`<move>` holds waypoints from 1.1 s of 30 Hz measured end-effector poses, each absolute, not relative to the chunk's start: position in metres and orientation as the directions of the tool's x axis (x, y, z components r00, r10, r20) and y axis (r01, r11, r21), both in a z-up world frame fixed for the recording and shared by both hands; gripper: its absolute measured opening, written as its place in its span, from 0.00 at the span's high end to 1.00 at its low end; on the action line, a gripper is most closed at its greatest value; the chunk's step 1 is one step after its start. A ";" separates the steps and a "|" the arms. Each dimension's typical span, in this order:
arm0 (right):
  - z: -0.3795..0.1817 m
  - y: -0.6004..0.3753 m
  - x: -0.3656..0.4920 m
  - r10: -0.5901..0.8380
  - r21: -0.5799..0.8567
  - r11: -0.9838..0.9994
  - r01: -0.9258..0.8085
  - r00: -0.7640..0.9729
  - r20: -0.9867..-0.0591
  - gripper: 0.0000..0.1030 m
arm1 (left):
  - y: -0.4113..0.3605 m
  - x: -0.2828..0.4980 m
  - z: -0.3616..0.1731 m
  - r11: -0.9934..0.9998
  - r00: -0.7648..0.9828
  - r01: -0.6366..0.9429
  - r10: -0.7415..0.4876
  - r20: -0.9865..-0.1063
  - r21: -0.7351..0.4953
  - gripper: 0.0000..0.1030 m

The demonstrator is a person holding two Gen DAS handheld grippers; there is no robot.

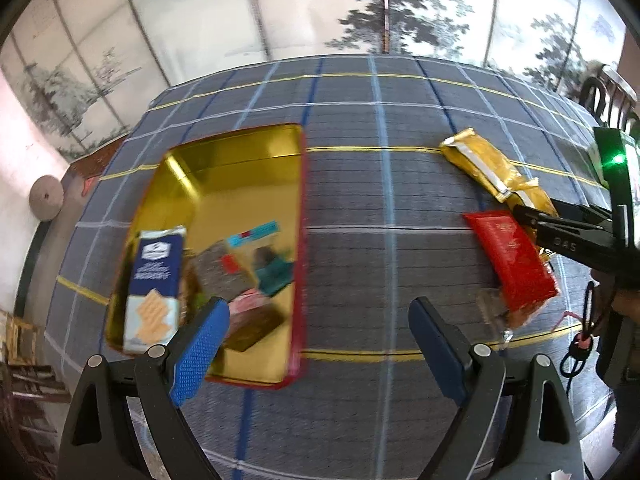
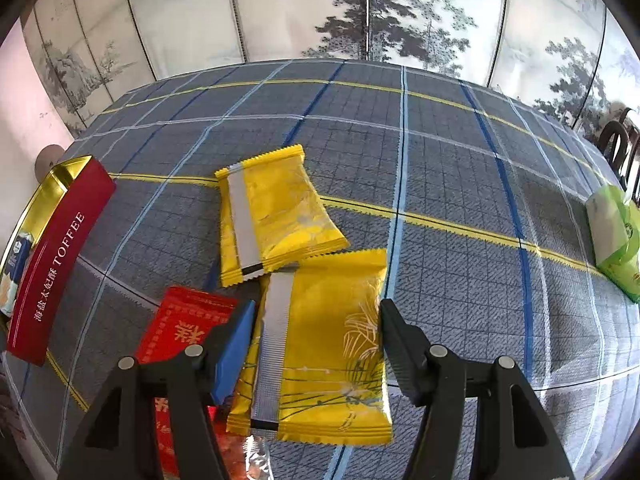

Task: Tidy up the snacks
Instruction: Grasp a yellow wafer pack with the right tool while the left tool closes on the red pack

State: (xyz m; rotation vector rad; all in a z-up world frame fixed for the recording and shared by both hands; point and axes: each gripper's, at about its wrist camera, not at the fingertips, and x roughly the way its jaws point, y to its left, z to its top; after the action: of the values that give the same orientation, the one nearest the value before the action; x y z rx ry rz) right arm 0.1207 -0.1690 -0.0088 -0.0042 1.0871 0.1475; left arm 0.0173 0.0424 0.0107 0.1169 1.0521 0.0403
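Yellow snack packet [image 2: 320,344] between spread right gripper [image 2: 318,330] pads, unpinched; left gripper [image 1: 318,316] agape beside toffee tin [image 1: 298,216].

I see the tin [image 1: 298,216] at nine o'clock on the tablecloth [image 1: 380,208], several snack packs lying inside it. At three o'clock two packets [image 2: 276,212] lie end to end, another packet [image 2: 180,328] just beside their left.

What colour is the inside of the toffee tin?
Shiny gold inside the toffee tin, with red outer walls; clearest in the left wrist view.
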 end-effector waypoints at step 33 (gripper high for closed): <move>-0.016 -0.294 0.084 -0.025 -0.002 0.999 0.042 0.562 -0.827 0.40 | -0.083 0.076 -0.015 0.982 0.353 0.184 -0.100 -0.930 -0.036 0.13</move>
State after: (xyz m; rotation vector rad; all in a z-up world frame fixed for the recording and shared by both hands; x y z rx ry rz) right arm 0.0836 -0.2938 -0.0155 0.0187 0.9737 -0.0397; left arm 0.0762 -0.0832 -0.0151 0.0793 1.1969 -0.1838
